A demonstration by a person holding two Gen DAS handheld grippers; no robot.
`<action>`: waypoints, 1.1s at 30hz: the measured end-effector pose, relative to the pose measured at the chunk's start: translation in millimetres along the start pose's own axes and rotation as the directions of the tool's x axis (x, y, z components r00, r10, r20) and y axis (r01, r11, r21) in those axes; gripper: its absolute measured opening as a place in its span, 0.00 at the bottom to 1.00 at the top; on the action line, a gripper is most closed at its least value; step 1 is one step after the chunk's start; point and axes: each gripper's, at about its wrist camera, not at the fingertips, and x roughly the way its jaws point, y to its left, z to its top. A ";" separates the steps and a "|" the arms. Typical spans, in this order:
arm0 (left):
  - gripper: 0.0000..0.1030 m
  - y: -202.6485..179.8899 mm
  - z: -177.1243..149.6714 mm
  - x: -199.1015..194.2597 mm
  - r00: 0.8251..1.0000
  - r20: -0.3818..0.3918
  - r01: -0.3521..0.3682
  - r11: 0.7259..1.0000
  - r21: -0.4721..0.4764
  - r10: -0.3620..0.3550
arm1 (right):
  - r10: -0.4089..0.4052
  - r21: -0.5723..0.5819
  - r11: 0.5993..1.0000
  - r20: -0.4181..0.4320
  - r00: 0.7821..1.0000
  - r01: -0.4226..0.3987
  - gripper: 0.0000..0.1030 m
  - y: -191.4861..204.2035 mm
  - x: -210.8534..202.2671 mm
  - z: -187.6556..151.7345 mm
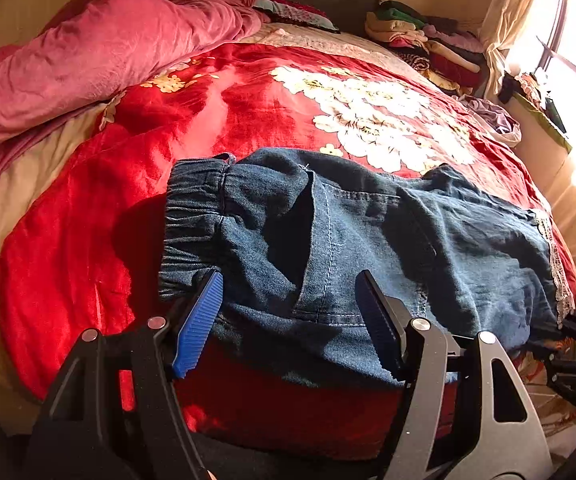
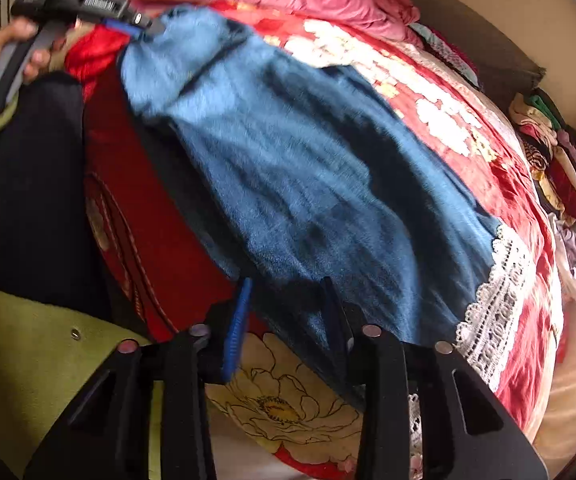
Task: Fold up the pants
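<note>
Sunlit from a window at one side, a bed covered by a red flowered blanket (image 1: 216, 120) carries the work, with a pink quilt (image 1: 100, 56) bunched toward the headboard and a pile of folded clothes (image 1: 427, 44) at the far corner. Blue denim pants (image 1: 347, 232) lie along the near edge of the bed, their long axis running beside that edge: the gathered elastic waistband (image 1: 192, 216) sits at one end and the white lace-trimmed hem (image 2: 495, 300) at the other. The left gripper (image 1: 291, 320) hovers over the waistband end with its jaws apart, straddling the near edge of the denim without pressing on it. The right gripper (image 2: 288, 320) is at the hem end; in its blurred view a gap shows between its fingers above the cloth, so it counts as open and holding nothing. Each hand is therefore nearest to its own end of the pants. The denim looks soft, creased and already doubled leg on leg, so the next fold would likely bring hem toward waistband.
</note>
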 end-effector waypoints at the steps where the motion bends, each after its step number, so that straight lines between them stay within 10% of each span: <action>1: 0.59 2.4 0.0 -0.8 1.000 0.003 0.004 1.000 -0.003 -0.004 | 0.016 0.005 1.000 -0.003 1.000 -0.016 0.05 -2.0 -0.7 -0.3; 12: 0.63 13.7 -0.9 -5.7 0.999 0.034 0.005 1.000 -0.029 -0.004 | 0.174 0.054 0.984 -0.057 0.983 -0.171 0.14 -8.5 4.5 -9.3; 16: 0.66 -10.1 2.0 -24.3 0.997 0.082 -0.012 0.999 0.040 0.008 | 0.230 0.101 0.966 0.075 0.970 -0.236 0.23 -28.9 -30.4 -8.7; 19: 0.69 -46.6 -0.8 -29.7 0.995 0.088 0.038 0.990 0.139 -0.050 | 0.174 0.188 0.960 0.190 0.966 -0.210 0.45 -56.6 -47.5 -3.2; 24: 0.74 -84.4 -22.8 8.6 1.000 -0.027 0.014 0.959 0.284 -0.006 | 0.038 0.330 0.940 0.158 0.987 -0.089 0.45 -86.7 -28.3 2.7; 26: 0.76 -76.0 -31.7 32.8 0.994 -0.096 -0.026 0.959 0.281 0.055 | 0.006 0.389 0.920 0.116 0.993 -0.051 0.45 -98.1 -18.3 -4.4; 33: 0.78 -65.9 -19.5 17.1 0.994 -0.090 0.082 0.975 0.207 -0.064 | 0.011 0.445 0.895 0.069 0.998 -0.040 0.56 -103.2 4.2 -25.6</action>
